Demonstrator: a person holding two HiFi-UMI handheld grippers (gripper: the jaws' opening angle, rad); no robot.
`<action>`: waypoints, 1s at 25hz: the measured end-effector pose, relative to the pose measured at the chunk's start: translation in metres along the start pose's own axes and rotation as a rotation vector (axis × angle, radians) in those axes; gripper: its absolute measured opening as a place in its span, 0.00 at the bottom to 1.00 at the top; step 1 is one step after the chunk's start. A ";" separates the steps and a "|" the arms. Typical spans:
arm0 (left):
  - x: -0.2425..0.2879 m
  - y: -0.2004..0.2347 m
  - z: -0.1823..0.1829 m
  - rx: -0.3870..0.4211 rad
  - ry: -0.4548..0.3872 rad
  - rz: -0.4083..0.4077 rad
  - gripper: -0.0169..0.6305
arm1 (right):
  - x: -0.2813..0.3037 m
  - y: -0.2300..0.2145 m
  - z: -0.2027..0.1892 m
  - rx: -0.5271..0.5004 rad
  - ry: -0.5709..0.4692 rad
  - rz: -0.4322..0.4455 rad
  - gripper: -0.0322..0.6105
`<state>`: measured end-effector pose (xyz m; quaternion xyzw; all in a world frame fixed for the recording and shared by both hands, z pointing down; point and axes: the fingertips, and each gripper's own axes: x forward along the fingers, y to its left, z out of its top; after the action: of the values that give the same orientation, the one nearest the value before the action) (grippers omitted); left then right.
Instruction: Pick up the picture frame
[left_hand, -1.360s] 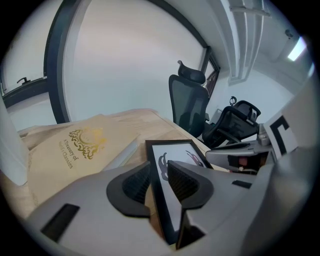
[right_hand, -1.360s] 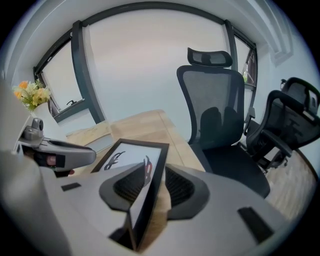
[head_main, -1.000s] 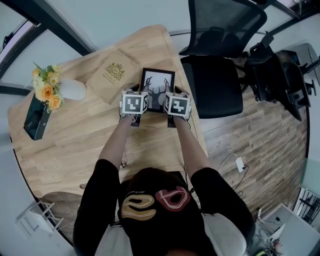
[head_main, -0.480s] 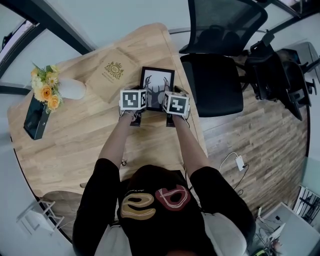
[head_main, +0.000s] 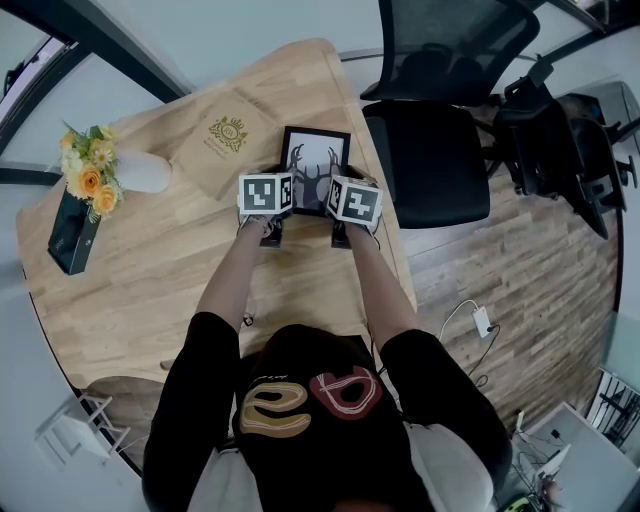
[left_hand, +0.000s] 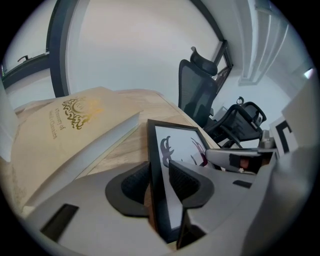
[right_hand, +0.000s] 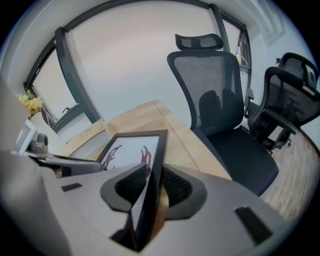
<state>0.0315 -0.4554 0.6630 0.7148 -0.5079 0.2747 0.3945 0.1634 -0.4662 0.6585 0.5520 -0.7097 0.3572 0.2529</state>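
Note:
The black picture frame (head_main: 315, 150) with an antler print lies on the round wooden table (head_main: 150, 280), near its right edge. My left gripper (head_main: 281, 173) straddles the frame's left side. In the left gripper view that black edge (left_hand: 152, 150) stands between the pads (left_hand: 132, 182), which touch it. My right gripper (head_main: 341, 174) straddles the right side, its pads (right_hand: 175, 185) pressed against the frame's edge (right_hand: 156, 155). Both pairs of jaws have just been closing with the frame between them.
A pale wooden box with a gold emblem (head_main: 225, 140) lies just left of the frame, close to my left gripper. Further left are flowers (head_main: 85, 180) and a dark case (head_main: 70, 235). A black office chair (head_main: 440, 150) stands off the table's right edge (head_main: 395, 250).
Both marker cubes have tilted slightly. The grippers stay at the frame's two sides, and the frame rests where it was on the table.

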 end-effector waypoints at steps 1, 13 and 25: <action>0.000 0.000 0.000 -0.006 0.000 -0.004 0.23 | 0.000 0.000 -0.001 0.001 0.003 0.003 0.22; -0.003 0.001 -0.002 -0.047 0.011 0.017 0.18 | -0.002 -0.002 -0.001 -0.001 0.021 -0.031 0.20; -0.017 0.003 -0.003 -0.045 -0.008 0.060 0.17 | -0.012 0.005 0.002 -0.011 0.008 -0.042 0.19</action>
<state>0.0232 -0.4444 0.6520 0.6914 -0.5367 0.2721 0.4000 0.1615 -0.4598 0.6468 0.5640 -0.6989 0.3500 0.2663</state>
